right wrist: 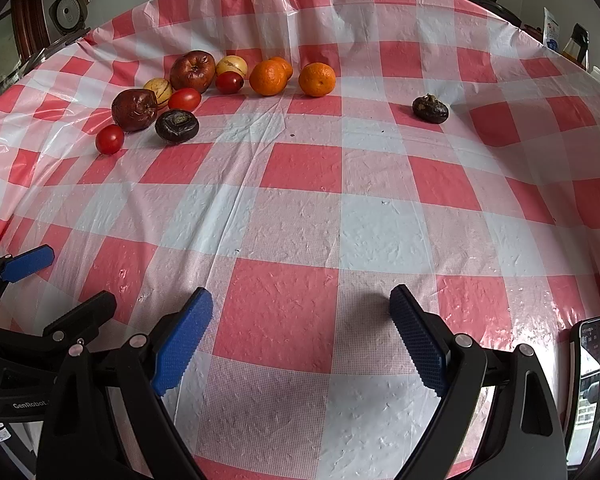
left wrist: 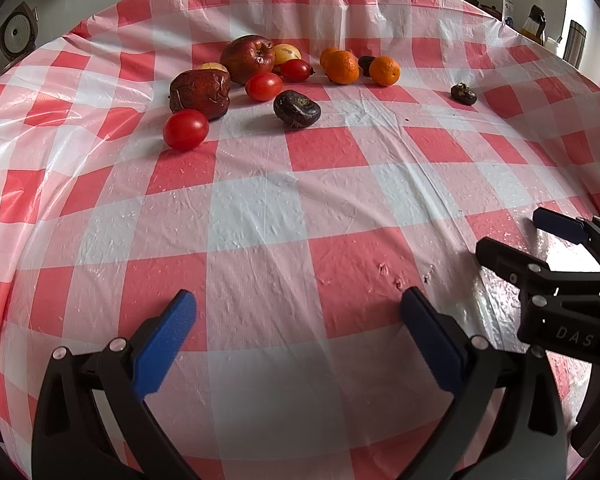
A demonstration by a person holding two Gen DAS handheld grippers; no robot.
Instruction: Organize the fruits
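Observation:
Fruit lies in a cluster at the far side of a red-and-white checked tablecloth (left wrist: 260,216): a red apple (left wrist: 247,58), a wrinkled red fruit (left wrist: 199,93), cherry tomatoes (left wrist: 185,129), yellow fruits (left wrist: 287,53), oranges (left wrist: 342,66) and a dark chestnut-like fruit (left wrist: 297,108). Another dark fruit (left wrist: 463,93) lies alone to the right. In the right wrist view I see the apple (right wrist: 192,70), oranges (right wrist: 317,79) and the lone dark fruit (right wrist: 430,109). My left gripper (left wrist: 298,312) is open and empty near the table's front. My right gripper (right wrist: 302,312) is open and empty beside it.
A phone (right wrist: 592,376) lies at the table's front right edge. A round appliance (left wrist: 16,34) stands behind the table at the left. Bottles and a carton (left wrist: 534,20) stand beyond the right rear edge.

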